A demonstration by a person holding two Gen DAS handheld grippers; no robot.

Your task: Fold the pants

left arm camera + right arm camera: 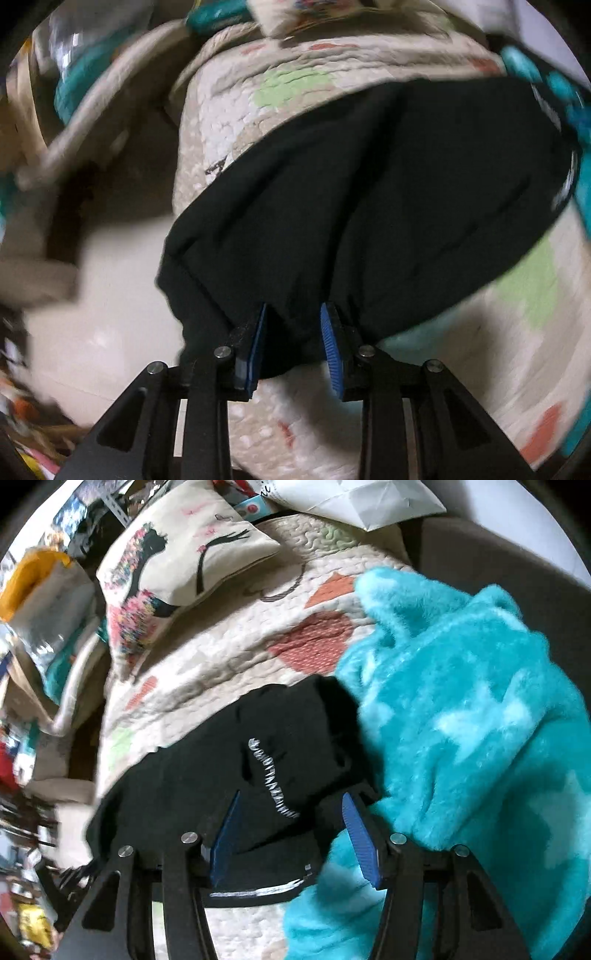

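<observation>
The black pants [369, 206] lie spread on a quilted cream bedspread [229, 122]. In the left wrist view my left gripper [293, 325] stands open at the near edge of the pants, with black cloth lying between its blue pads [258, 350]. In the right wrist view my right gripper [291, 812] is open over the other end of the pants [207, 786], where white lettering [269, 775] shows on the cloth. Cloth lies between its jaws, which are wide apart.
A fluffy turquoise blanket [461, 716] lies right beside the pants on the right and also shows in the left wrist view [569, 110]. A printed cream pillow [173, 576] lies at the back left. The bed edge drops off on the left to a cluttered floor [74, 295].
</observation>
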